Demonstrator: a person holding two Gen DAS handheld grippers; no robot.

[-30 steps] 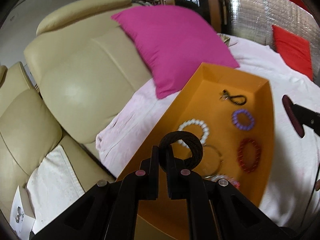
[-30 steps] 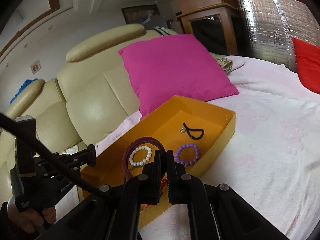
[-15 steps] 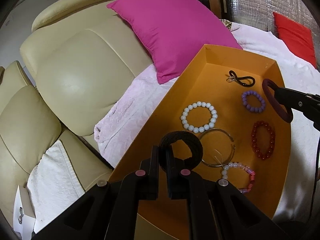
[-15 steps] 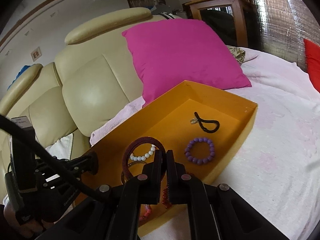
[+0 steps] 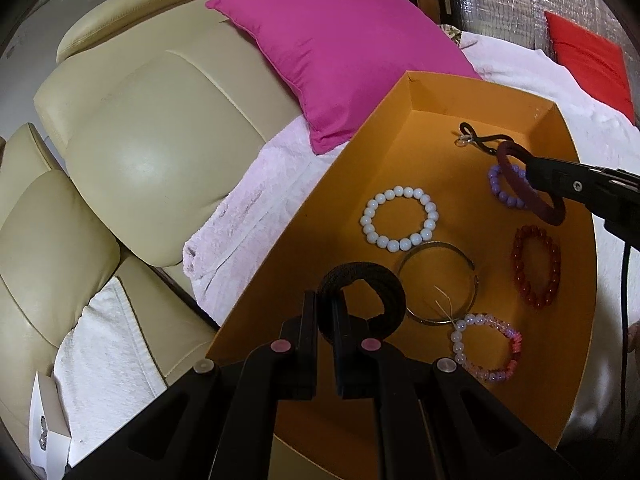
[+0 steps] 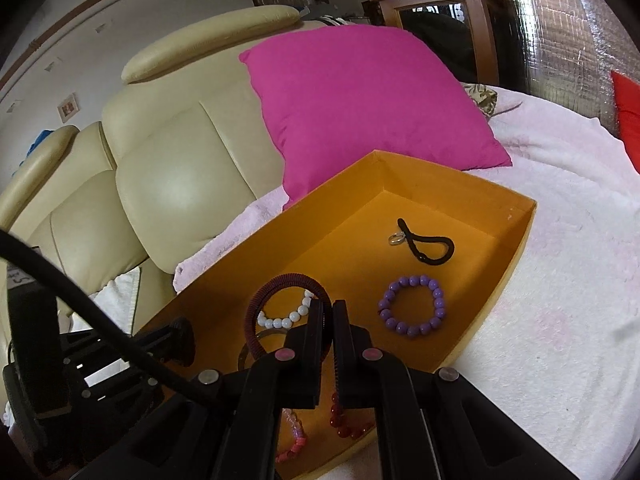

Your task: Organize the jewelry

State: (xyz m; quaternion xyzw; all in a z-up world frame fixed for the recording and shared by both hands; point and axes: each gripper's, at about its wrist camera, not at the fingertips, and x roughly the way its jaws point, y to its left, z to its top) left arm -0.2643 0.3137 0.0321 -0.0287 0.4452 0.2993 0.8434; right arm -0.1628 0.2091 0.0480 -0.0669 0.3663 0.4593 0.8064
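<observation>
An orange tray [image 5: 384, 128] [image 6: 516, 240] lies on a pink-white blanket. In it are a white bead bracelet [image 5: 399, 218], a metal bangle [image 5: 438, 282], a purple bead bracelet [image 6: 412, 306], a red bead bracelet [image 5: 536, 266], a pink bead bracelet [image 5: 486, 346] and a black cord with a ring [image 6: 426, 242]. My left gripper [image 5: 326, 306] is shut on a black band [image 5: 378, 288] above the tray's near end. My right gripper [image 6: 332, 310] is shut on a maroon band [image 6: 272, 292], held above the tray; the band also shows in the left wrist view [image 5: 528, 184].
A magenta pillow [image 6: 360, 100] leans on a cream leather sofa [image 5: 140, 128] behind the tray. A red cushion [image 5: 588, 60] and a silver foil panel [image 6: 560, 20] are at the far right. A white towel [image 5: 104, 360] lies on the sofa seat.
Both grippers have moved forward over the tray with their bands still held. The maroon band has come in from the right edge to above the purple bracelet.
</observation>
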